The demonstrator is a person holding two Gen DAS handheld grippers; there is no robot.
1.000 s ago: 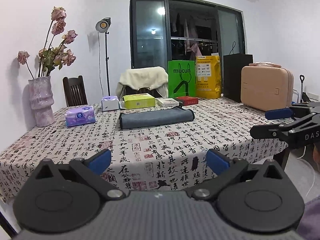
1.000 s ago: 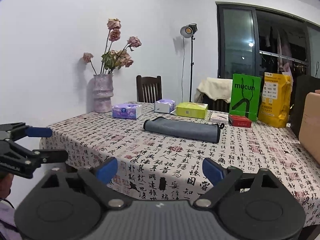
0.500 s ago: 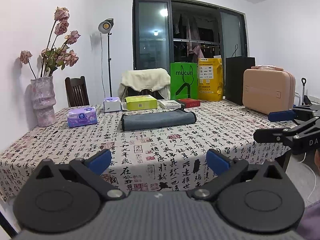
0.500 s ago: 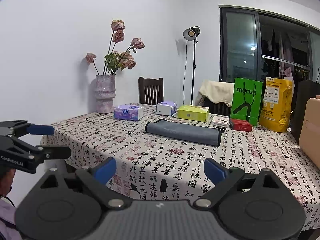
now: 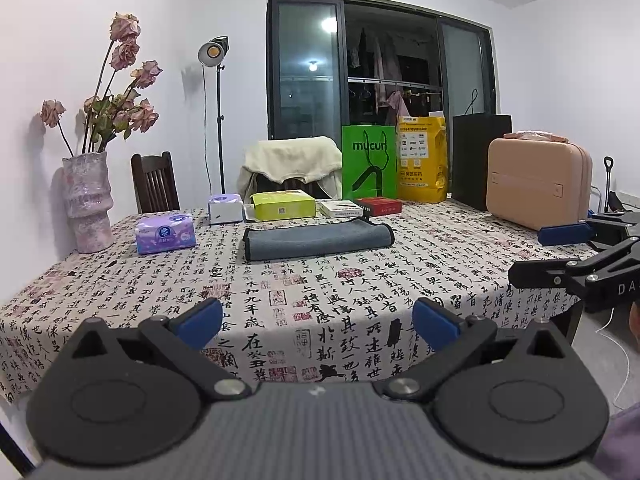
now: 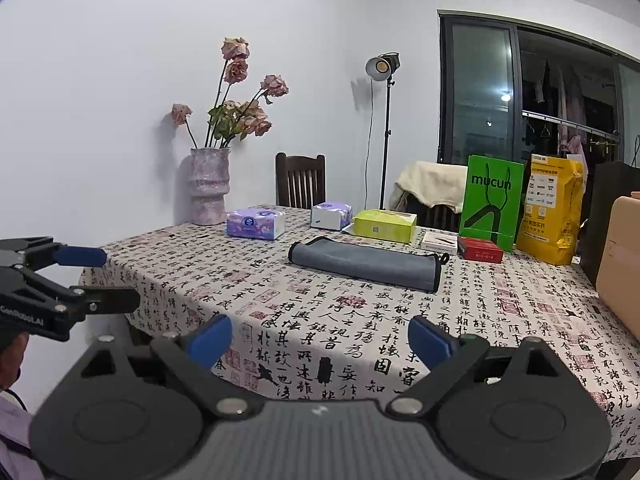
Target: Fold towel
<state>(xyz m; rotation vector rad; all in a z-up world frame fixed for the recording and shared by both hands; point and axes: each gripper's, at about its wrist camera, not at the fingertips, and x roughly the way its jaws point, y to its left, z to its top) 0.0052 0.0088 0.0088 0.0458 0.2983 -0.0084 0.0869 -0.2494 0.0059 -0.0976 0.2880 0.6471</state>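
The table [image 5: 400, 240], under a cloth printed with black calligraphy and red seals, fills both views. On its far half lies the towel [image 5: 318, 238], grey, already folded into a long flat band with rounded ends and a small loop at its right end, lying across the table. Behind it stand a green bag [image 5: 369, 162], a yellow bag [image 5: 422, 160], a black bag [image 5: 480, 158] and a pink case [image 5: 538, 182] at the right edge. A vase [image 5: 86, 200] of dried roses stands at the left edge. Between vase and towel sits a purple tissue pack [image 5: 166, 232]; just behind the towel are a white tissue pack [image 5: 225, 208], a yellow-green box [image 5: 284, 205], a white box [image 5: 341, 208] and a red box [image 5: 380, 205]. The stretch of cloth between grippers and towel carries nothing. The left gripper [image 5: 318, 320] and right gripper [image 6: 320, 334] both hang off the near edge, well apart from the towel, blue-padded fingers spread wide and holding nothing.
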